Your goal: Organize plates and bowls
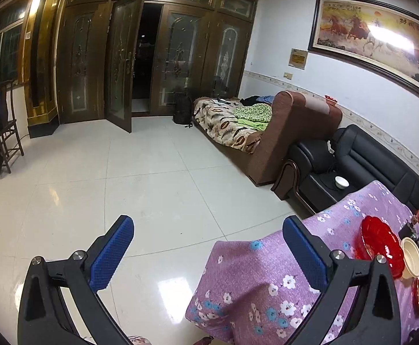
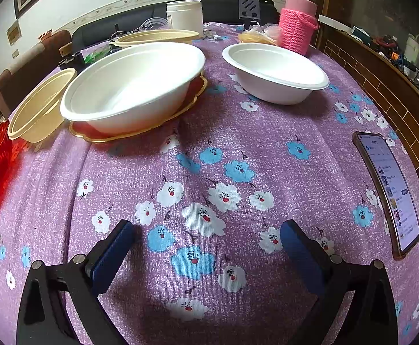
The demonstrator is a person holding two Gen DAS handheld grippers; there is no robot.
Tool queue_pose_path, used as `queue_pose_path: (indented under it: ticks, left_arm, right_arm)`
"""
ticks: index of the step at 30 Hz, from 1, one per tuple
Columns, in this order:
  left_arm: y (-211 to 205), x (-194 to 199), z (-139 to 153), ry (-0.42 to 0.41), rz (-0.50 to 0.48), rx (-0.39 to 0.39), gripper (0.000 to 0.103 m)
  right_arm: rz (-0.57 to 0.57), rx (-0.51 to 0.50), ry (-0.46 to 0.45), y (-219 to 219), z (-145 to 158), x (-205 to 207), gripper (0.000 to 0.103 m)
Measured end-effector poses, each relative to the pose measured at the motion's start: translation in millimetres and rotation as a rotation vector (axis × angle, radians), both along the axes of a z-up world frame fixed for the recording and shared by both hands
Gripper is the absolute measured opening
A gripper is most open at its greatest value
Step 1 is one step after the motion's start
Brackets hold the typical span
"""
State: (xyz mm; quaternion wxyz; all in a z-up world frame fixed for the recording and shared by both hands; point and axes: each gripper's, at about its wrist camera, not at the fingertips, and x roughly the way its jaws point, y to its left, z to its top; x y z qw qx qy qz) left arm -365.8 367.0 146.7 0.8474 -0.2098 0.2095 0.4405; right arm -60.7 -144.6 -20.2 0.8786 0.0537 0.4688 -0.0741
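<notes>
Both my claws gape empty: left claw [image 1: 208,243] off the tabletop [image 1: 255,287], right claw [image 2: 206,243] facing a white bowl [image 2: 132,86].

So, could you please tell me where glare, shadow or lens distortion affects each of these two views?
Left wrist view: glare whitens part of the framed painting and the floor tiles; the fisheye bows the wall line. Right wrist view: the tablecloth bulges like a dome, soft shadows sit under the right gripper fingers, and the nearer white bowl is washed bright inside.
</notes>
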Motion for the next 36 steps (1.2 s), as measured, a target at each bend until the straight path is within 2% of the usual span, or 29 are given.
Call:
queue_pose_path:
  ticks: [8, 13, 14, 15, 17, 20, 23, 27, 28, 30, 34, 36]
  left_arm:
    - [-33, 15, 14, 0.013, -0.112, 0.052, 0.103]
    - [-51, 45, 8, 0.004, -0.224, 0.008, 0.103]
    - [-56, 52, 8, 0.006, -0.257, -0.003, 0.103]
    - [-61, 58, 9, 0.006, -0.295, -0.007, 0.103]
    - [-74, 62, 12, -0.003, -0.348, 0.016, 0.103]
    - [-88, 62, 20, -0.025, -0.394, 0.060, 0.103]
    - [-93, 60, 39, -0.071, -0.448, 0.059, 0.103]
    - [-109, 63, 80, -0.148, -0.593, 0.079, 0.103]
    - [-112, 62, 94, -0.172, -0.630, 0.084, 0.103]
    - [-113, 56, 137, -0.232, -0.703, 0.096, 0.103]
    - [-117, 47, 228, -0.277, -0.805, 0.142, 0.103]
    - [-125, 51, 274, -0.257, -0.830, 0.204, 0.103]
  right_arm:
    - [-0.017, -0.009, 0.005, 5, 1, 6, 0.102]
    - [0.007, -0.009, 0.011, 5, 2, 10, 0.102]
    - [0.012, -0.006, 0.014, 5, 2, 9, 0.101]
    - [0.016, -0.004, 0.013, 5, 5, 6, 0.094]
    - [0.028, -0.006, -0.026, 6, 19, -7, 0.091]
    - [0.034, -0.013, -0.148, 10, 61, -36, 0.091]
    - [0.065, -0.040, -0.358, 22, 128, -77, 0.091]
    - [0.109, -0.074, -0.637, 36, 214, -138, 0.091]
    - [0.127, -0.069, -0.676, 38, 229, -147, 0.091]
    - [0.187, -0.064, -0.759, 45, 290, -170, 0.092]
    - [0.249, -0.069, -0.803, 61, 398, -189, 0.094]
    - [0.266, -0.072, -0.817, 73, 450, -195, 0.100]
